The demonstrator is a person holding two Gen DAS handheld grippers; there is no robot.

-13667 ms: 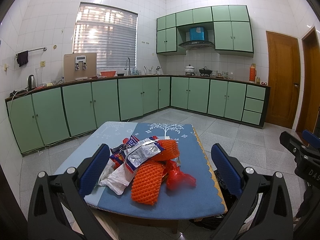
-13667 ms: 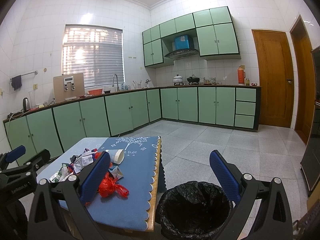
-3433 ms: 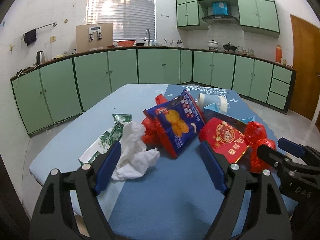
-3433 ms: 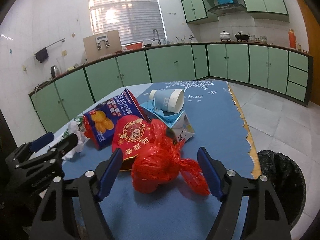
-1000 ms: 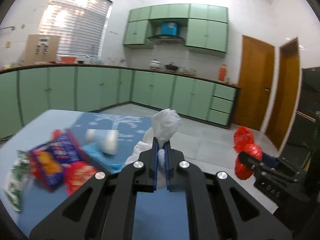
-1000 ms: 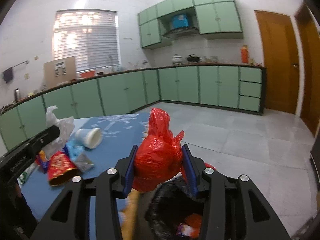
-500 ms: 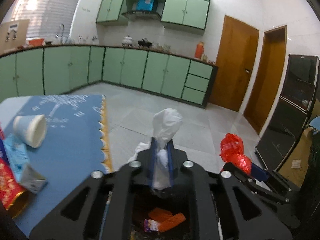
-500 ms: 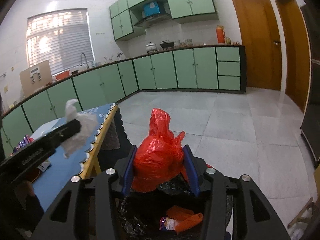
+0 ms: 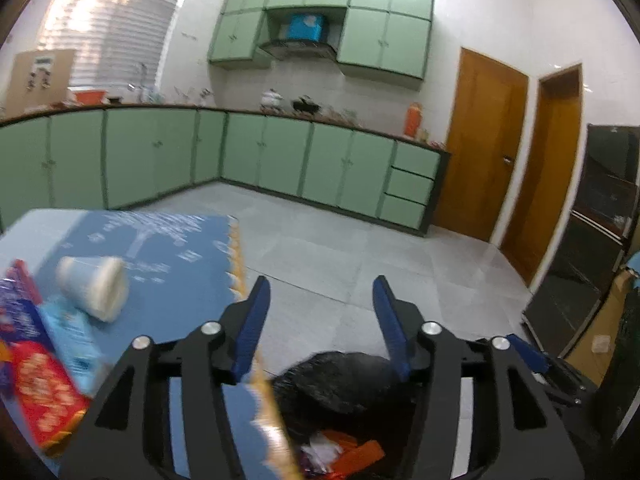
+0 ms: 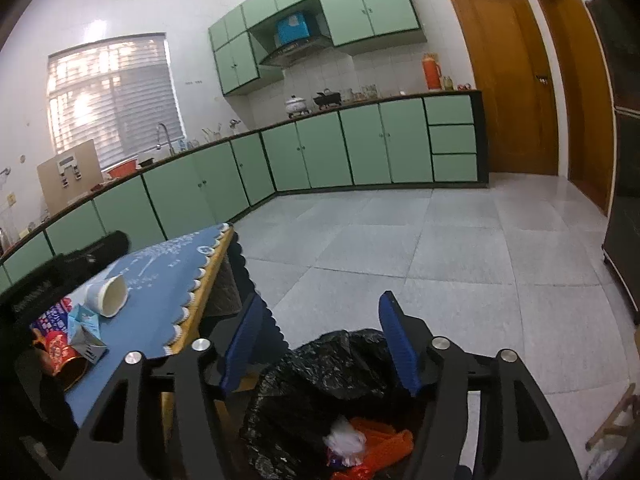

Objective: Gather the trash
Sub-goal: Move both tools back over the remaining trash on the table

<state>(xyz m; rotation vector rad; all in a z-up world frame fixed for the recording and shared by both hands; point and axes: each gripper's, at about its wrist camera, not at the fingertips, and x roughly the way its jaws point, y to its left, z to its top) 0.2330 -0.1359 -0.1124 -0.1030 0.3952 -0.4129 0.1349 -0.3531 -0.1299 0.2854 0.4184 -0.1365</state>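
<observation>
Both grippers hang open and empty over the black-lined trash bin [image 10: 320, 392], which also shows in the left wrist view [image 9: 344, 384]. My left gripper [image 9: 320, 316] and my right gripper [image 10: 320, 332] hold nothing. Inside the bin lie orange netting [image 10: 380, 444], a white crumpled plastic bag [image 10: 344, 440] and red plastic. On the blue table [image 9: 172, 280] to the left lie a paper cup [image 9: 94, 282], a light-blue carton [image 9: 72, 340], a red packet [image 9: 44, 396] and a blue snack bag [image 9: 16, 312]. The cup [image 10: 108, 294] and carton [image 10: 86, 336] also show in the right wrist view.
The table's scalloped yellow edge [image 10: 200, 280] runs right beside the bin. Grey tiled floor [image 10: 440, 248] stretches ahead to green cabinets [image 10: 360, 148]. Wooden doors [image 10: 508, 80] stand at the right, a dark cabinet [image 9: 592, 248] at the far right.
Both grippers have opened. The white plastic bag left the left gripper and the red bag left the right gripper; both now lie in the bin.
</observation>
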